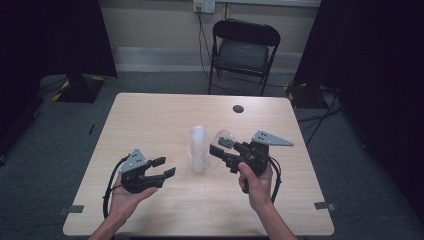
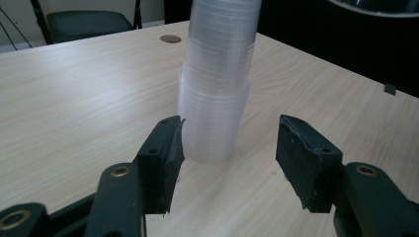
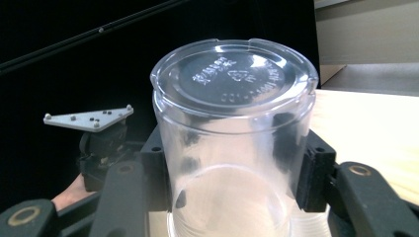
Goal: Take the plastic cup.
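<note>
Right gripper clamps a single clear cup beside the stack; left gripper waits with jaws apart.

The right gripper [image 3: 232,173] has its jaws pressed on opposite sides of the clear cup [image 3: 232,123], low on the wall toward the mouth, base pointing away from the hand; in the high view the cup's [image 1: 225,138] long axis lies tilted, just right of the stack of cups [image 1: 198,149]. I judge it feather-light, thin, springy and slick (squeeze hard and the wall likely buckles), so a gentle hold near the stiffer rim suits it. The left gripper [image 2: 228,153] stands released and empty, the stack [image 2: 217,84] upright on the table [image 2: 74,98] just beyond its fingertips, axis vertical, narrowing upward.
</note>
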{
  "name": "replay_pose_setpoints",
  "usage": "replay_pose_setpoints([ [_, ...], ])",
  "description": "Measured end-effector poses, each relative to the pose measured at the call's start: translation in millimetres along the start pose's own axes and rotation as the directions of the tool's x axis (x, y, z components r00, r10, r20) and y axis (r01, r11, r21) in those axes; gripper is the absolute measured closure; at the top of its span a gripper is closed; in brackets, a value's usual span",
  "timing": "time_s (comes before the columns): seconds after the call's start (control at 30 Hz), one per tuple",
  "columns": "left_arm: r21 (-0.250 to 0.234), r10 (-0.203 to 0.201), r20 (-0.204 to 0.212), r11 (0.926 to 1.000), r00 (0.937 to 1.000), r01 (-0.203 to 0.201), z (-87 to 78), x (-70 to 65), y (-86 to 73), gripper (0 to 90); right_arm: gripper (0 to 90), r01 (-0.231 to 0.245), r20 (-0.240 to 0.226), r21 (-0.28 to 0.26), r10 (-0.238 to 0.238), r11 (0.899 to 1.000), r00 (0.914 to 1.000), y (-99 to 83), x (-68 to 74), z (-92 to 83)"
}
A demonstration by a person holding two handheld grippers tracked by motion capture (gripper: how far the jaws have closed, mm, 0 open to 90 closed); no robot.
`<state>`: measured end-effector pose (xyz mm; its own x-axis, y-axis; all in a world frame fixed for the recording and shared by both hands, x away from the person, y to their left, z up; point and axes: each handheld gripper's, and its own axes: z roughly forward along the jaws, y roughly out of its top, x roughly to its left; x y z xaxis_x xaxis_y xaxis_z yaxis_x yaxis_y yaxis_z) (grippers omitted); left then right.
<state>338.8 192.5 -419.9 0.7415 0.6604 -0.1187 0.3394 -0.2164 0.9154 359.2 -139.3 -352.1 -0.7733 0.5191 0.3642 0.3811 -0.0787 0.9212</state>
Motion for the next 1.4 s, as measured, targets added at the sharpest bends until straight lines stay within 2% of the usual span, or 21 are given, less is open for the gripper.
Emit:
replay_pose_setpoints([
  [0.07, -0.012, 0.009, 0.01, 0.9999, 0.9999, -0.009, 3.5, -3.2, 2.6, 42.8, 45.9, 0.002, -0.001, 0.01, -0.002, 1.0, 1.0, -3.4, 1.5, 0.7],
  [0.23, -0.039, -0.006, 0.047, 0.9992, 0.9989, 0.008, 12.0, -9.6, 3.1, 40.2, 46.1, -0.022, -0.022, 0.009, 0.022, 1.0, 0.9995, -12.8, 3.7, 2.3],
  [0.3, -0.056, 0.026, 0.079, 0.9982, 0.9965, -0.022, 13.6, -15.1, 3.7, 50.3, 46.1, -0.031, -0.034, 0.016, 0.031, 0.999, 0.9989, -15.0, 4.2, 3.9],
  [0.37, -0.068, 0.049, 0.075, 0.9967, 0.996, -0.044, 14.3, -20.2, 5.0, 52.3, 46.4, -0.068, -0.056, 0.017, 0.068, 0.998, 0.9961, -17.4, 4.1, 5.1],
  [0.43, -0.09, 0.056, 0.077, 0.9947, 0.9955, -0.049, 15.3, -24.7, 6.5, 54.6, 46.6, -0.089, -0.066, 0.023, 0.091, 0.996, 0.9937, -19.0, 4.5, 6.1],
  [0.53, -0.123, 0.065, 0.086, 0.9909, 0.9941, -0.054, 16.7, -29.4, 9.8, 60.3, 47.1, -0.141, -0.103, 0.026, 0.143, 0.99, 0.9844, -21.8, 5.9, 9.5],
  [0.67, -0.145, 0.081, 0.09, 0.987, 0.9926, -0.068, 17.9, -35.2, 11.7, 64.6, 47.6, -0.167, -0.131, 0.029, 0.17, 0.985, 0.9768, -24.0, 8.3, 13.2],
  [0.7, -0.157, 0.07, 0.095, 0.9861, 0.993, -0.054, 18.3, -36.1, 12.0, 66.7, 47.8, -0.176, -0.135, 0.031, 0.179, 0.984, 0.9746, -24.5, 8.7, 14.1],
  [0.73, -0.163, 0.077, 0.077, 0.9846, 0.9941, -0.064, 17.5, -36.5, 12.5, 66.7, 47.9, -0.183, -0.138, 0.032, 0.186, 0.983, 0.9728, -25.0, 9.1, 14.6],
  [0.8, -0.165, 0.086, 0.076, 0.9836, 0.9934, -0.072, 17.5, -37.7, 12.4, 67.0, 48.0, -0.205, -0.154, 0.035, 0.208, 0.978, 0.966, -26.1, 9.6, 15.9],
  [0.93, -0.184, 0.104, 0.065, 0.9787, 0.9925, -0.091, 18.4, -41.8, 12.0, 66.1, 48.0, -0.208, -0.155, 0.041, 0.212, 0.977, 0.9649, -27.2, 11.6, 17.7],
  [1.0, -0.211, 0.124, 0.048, 0.9712, 0.9912, -0.111, 18.3, -45.2, 12.3, 64.7, 48.1, -0.225, -0.164, 0.05, 0.23, 0.973, 0.9593, -29.2, 12.3, 20.6],
  [1.03, -0.233, 0.139, 0.026, 0.9638, 0.99, -0.129, 17.8, -47.0, 12.3, 63.2, 48.1, -0.23, -0.168, 0.051, 0.236, 0.972, 0.9572, -29.7, 12.5, 21.2],
  [1.07, -0.245, 0.145, 0.022, 0.9601, 0.9892, -0.135, 17.4, -47.9, 12.3, 62.0, 48.1, -0.232, -0.169, 0.055, 0.238, 0.971, 0.9564, -30.3, 13.1, 22.0],
  [1.1, -0.274, 0.17, 0.009, 0.9481, 0.9854, -0.161, 17.7, -50.5, 11.9, 61.9, 48.1, -0.232, -0.167, 0.057, 0.239, 0.971, 0.9567, -30.6, 13.4, 22.4],
  [1.13, -0.274, 0.17, 0.009, 0.9481, 0.9854, -0.161, 17.7, -50.5, 11.9, 60.7, 48.1, -0.232, -0.167, 0.057, 0.239, 0.971, 0.9567, -30.6, 13.4, 22.4],
  [1.17, -0.285, 0.182, 0.006, 0.9428, 0.9833, -0.173, 18.1, -51.7, 11.5, 60.7, 48.1, -0.248, -0.175, 0.056, 0.254, 0.967, 0.9512, -31.5, 13.1, 23.4],
  [1.27, -0.304, 0.213, -0.014, 0.9299, 0.977, -0.207, 20.3, -54.2, 10.1, 60.5, 48.1, -0.263, -0.179, 0.059, 0.269, 0.963, 0.9463, -32.5, 12.2, 24.7],
  [1.4, -0.323, 0.213, -0.032, 0.9225, 0.9765, -0.212, 23.0, -55.9, 7.2, 63.7, 48.2, -0.279, -0.186, 0.068, 0.287, 0.958, 0.9399, -34.7, 11.9, 26.8],
])
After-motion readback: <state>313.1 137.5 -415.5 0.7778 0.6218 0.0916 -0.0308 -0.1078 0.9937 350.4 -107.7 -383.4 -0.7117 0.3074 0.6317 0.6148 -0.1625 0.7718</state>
